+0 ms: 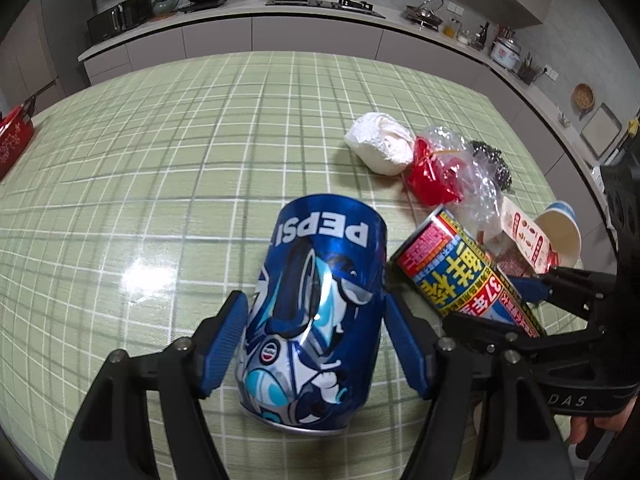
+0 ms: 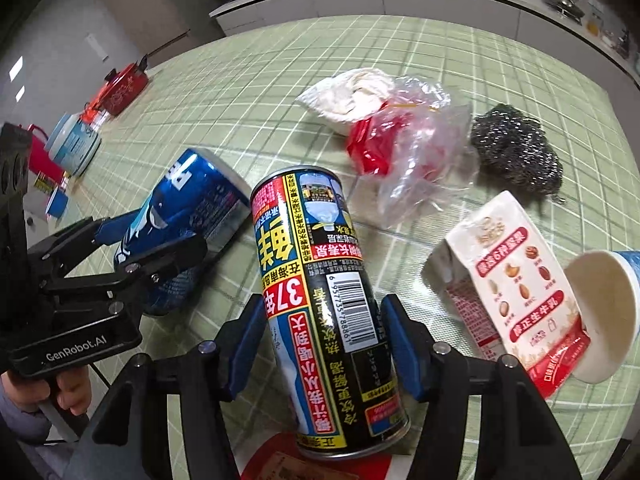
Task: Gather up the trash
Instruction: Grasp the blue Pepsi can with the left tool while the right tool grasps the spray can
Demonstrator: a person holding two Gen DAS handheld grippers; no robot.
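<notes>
Pepsi can lies lengthwise between our left gripper's spread fingers, beside the tall can our right gripper straddles, untouched.

On the table before me, a dented soda can lies on its side between my left gripper's fingers, and a taller printed can lies just to its right between my right gripper's fingers. Toward the far right corner sit a paper wad, a plastic bag and a scouring pad. A carton and a paper cup lie tipped over by the right edge.
</notes>
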